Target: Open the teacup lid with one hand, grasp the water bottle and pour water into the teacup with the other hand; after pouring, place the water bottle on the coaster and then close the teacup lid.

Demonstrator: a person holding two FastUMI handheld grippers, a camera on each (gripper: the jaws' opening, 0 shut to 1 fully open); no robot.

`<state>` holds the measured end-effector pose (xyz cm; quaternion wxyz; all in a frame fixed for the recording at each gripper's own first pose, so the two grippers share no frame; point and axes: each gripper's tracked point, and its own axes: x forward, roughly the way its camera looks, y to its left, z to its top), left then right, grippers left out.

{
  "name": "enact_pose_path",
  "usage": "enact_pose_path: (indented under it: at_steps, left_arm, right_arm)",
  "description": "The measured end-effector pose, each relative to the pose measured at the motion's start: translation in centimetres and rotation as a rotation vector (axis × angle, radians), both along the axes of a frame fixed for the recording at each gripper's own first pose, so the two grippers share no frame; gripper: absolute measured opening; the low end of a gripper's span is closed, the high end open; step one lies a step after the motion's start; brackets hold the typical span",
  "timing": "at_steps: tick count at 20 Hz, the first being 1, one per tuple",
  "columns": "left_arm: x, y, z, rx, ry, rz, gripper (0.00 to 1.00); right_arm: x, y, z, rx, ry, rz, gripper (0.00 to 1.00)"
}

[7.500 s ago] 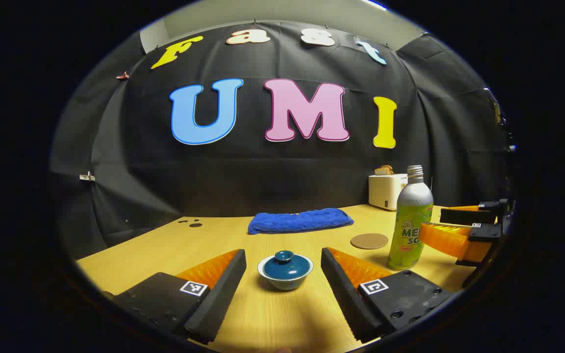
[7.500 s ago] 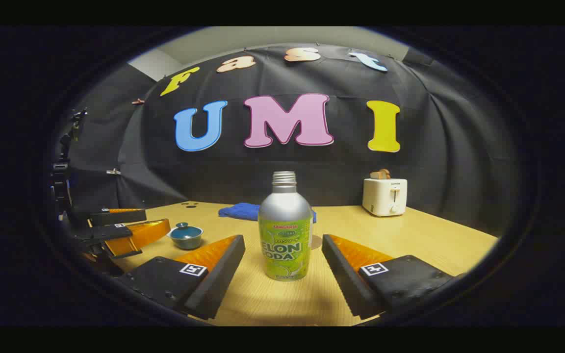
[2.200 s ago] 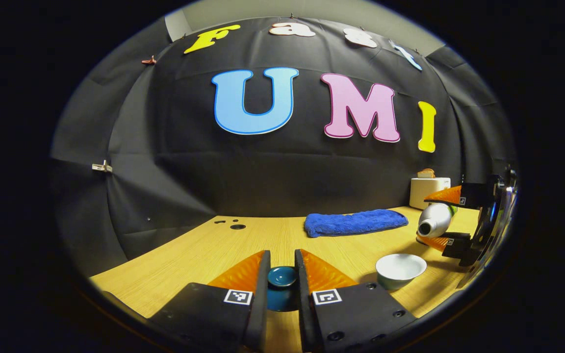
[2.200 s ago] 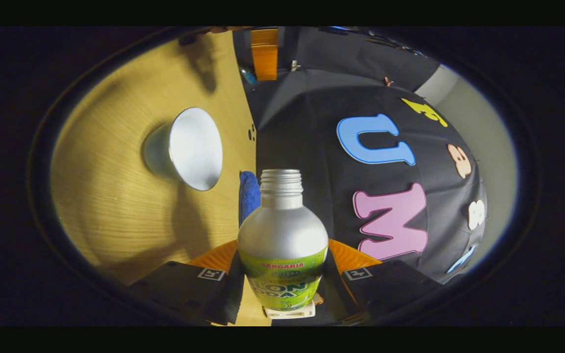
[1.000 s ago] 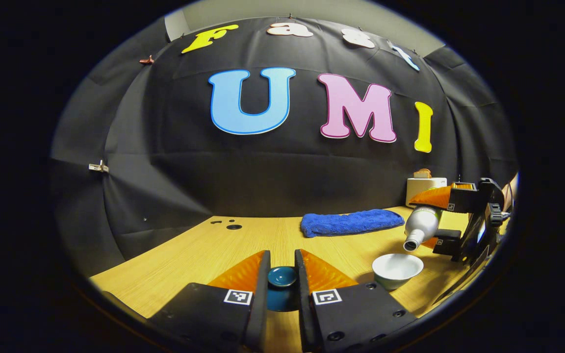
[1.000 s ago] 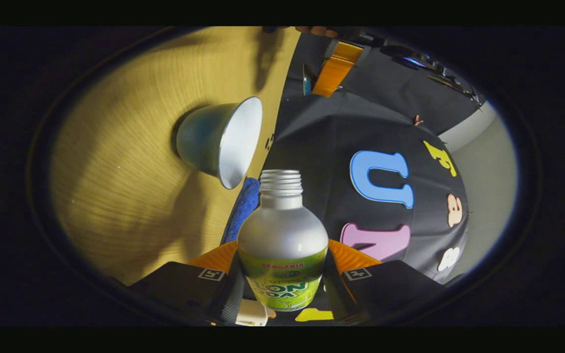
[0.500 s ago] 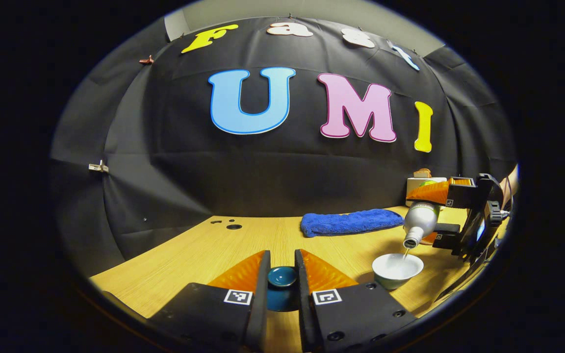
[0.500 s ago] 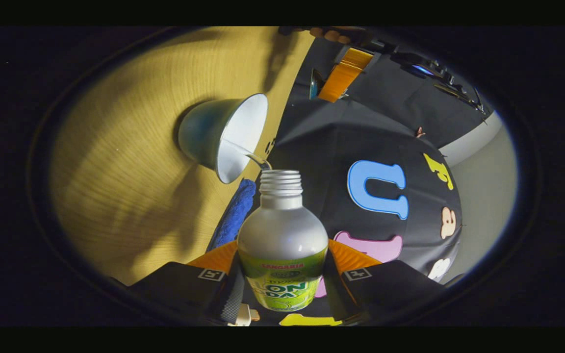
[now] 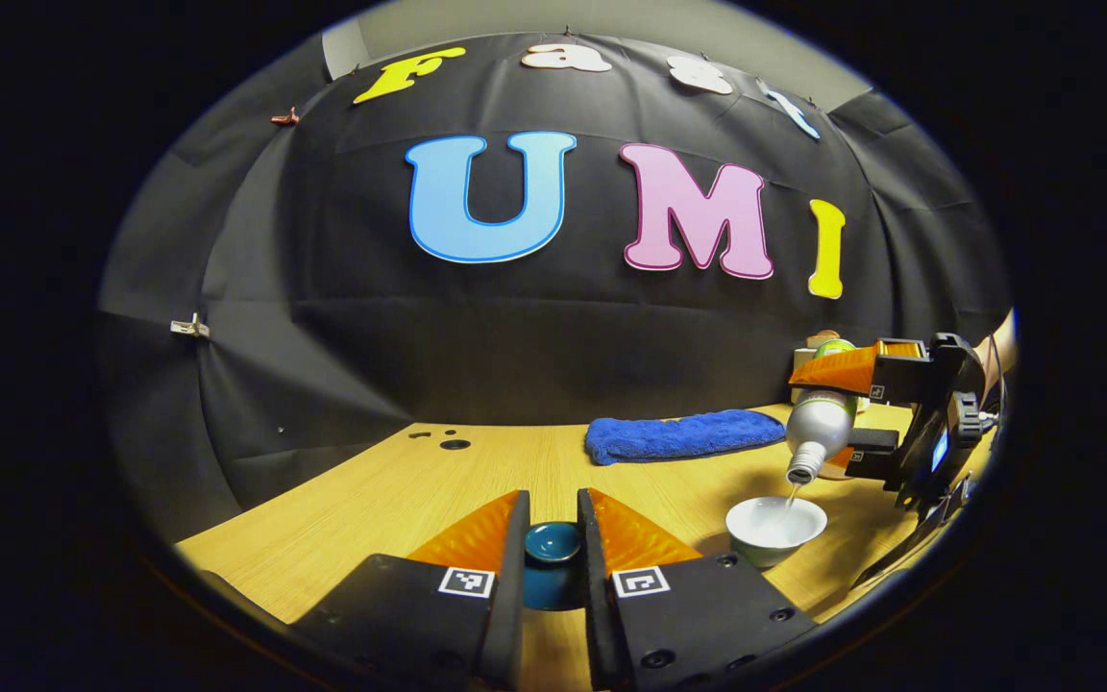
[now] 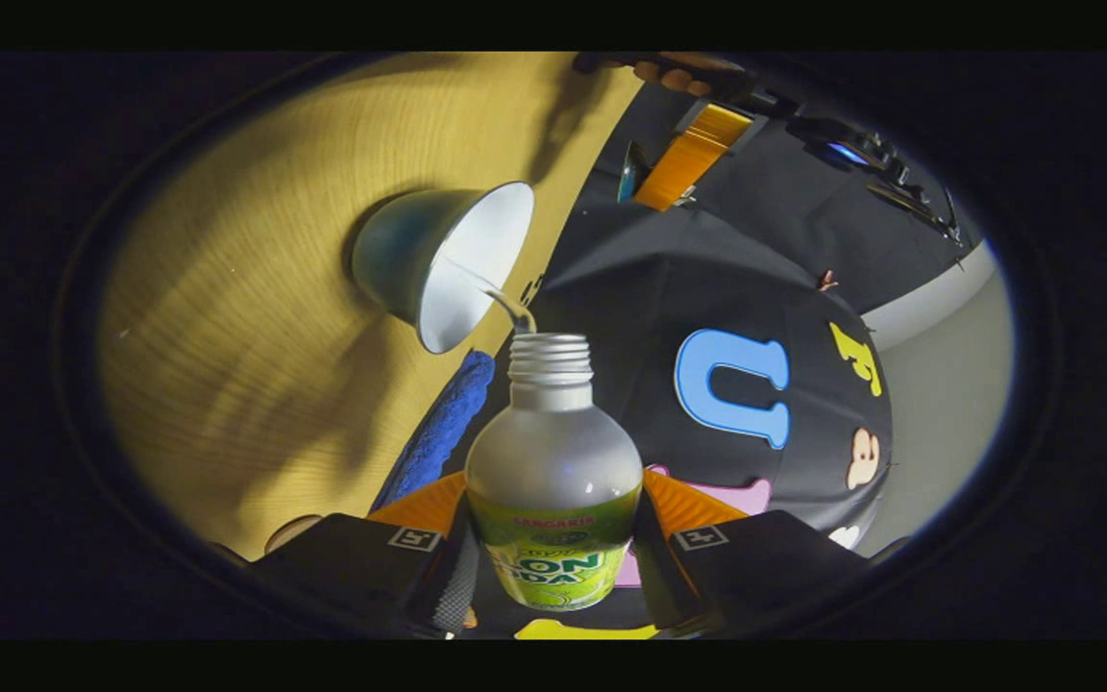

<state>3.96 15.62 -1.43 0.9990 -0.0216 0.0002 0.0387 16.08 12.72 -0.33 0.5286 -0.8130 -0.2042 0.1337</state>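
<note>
Your right gripper (image 10: 553,557), jaws clamped on the bottle (image 10: 553,481), pours into the cup (image 9: 775,528) at four o'clock; tilt gently. Left gripper (image 9: 552,562) jaws pinch the lid (image 9: 553,543).

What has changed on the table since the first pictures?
The left gripper took the lid off the teacup and holds it aside. The right gripper grasped the water bottle, lifted and tipped it; water now runs into the cup. The blue towel stayed in place.
</note>
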Motion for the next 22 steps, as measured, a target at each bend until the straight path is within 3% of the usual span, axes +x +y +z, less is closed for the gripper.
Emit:
enact_pose_path:
  at_steps: [22]
  left_arm:
    - [0.0,-0.1,0.0,0.000,0.000,-0.005,0.31]
  right_arm:
    - [-0.2,1.1,2.0,-0.127,-0.109,0.066,0.72]
